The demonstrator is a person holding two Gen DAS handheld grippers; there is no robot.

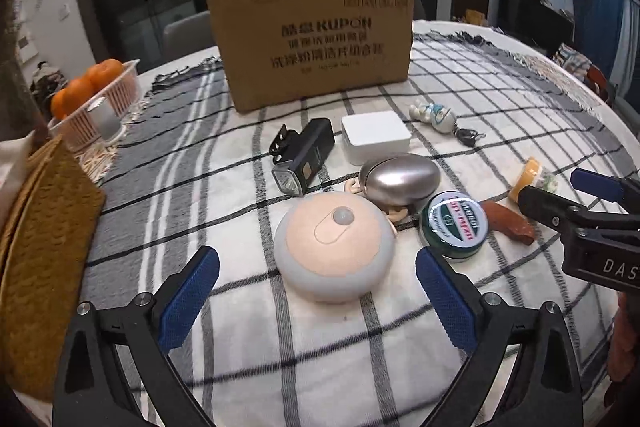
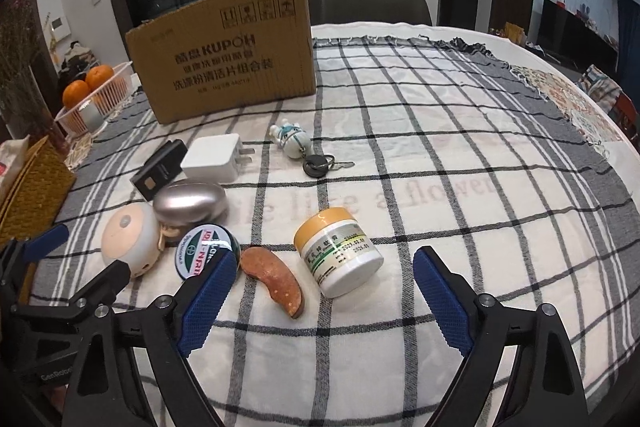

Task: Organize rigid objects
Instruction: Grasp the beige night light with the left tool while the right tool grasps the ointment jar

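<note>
Small objects lie on a checked tablecloth in front of a cardboard box (image 1: 312, 39) (image 2: 224, 55). My left gripper (image 1: 318, 301) is open, its jaws either side of a round peach night light (image 1: 334, 247) (image 2: 128, 241), just short of it. My right gripper (image 2: 328, 303) is open and empty, just short of a white jar with a yellow lid (image 2: 338, 251) (image 1: 534, 177) lying on its side and a brown curved stone piece (image 2: 276, 279) (image 1: 508, 221). A green tin (image 1: 454, 231) (image 2: 206, 251), a silver egg-shaped case (image 1: 400, 183) (image 2: 190, 203), a white charger (image 1: 374, 141) (image 2: 214, 157), a black bike light (image 1: 306, 157) (image 2: 160, 167) and a figurine keychain (image 1: 436, 117) (image 2: 296, 143) lie around.
A pink basket of oranges (image 1: 100, 95) (image 2: 96, 91) stands at the far left. A yellow woven mat (image 1: 44, 251) (image 2: 32, 187) lies at the left edge. A grey chair (image 2: 376, 7) stands behind the table.
</note>
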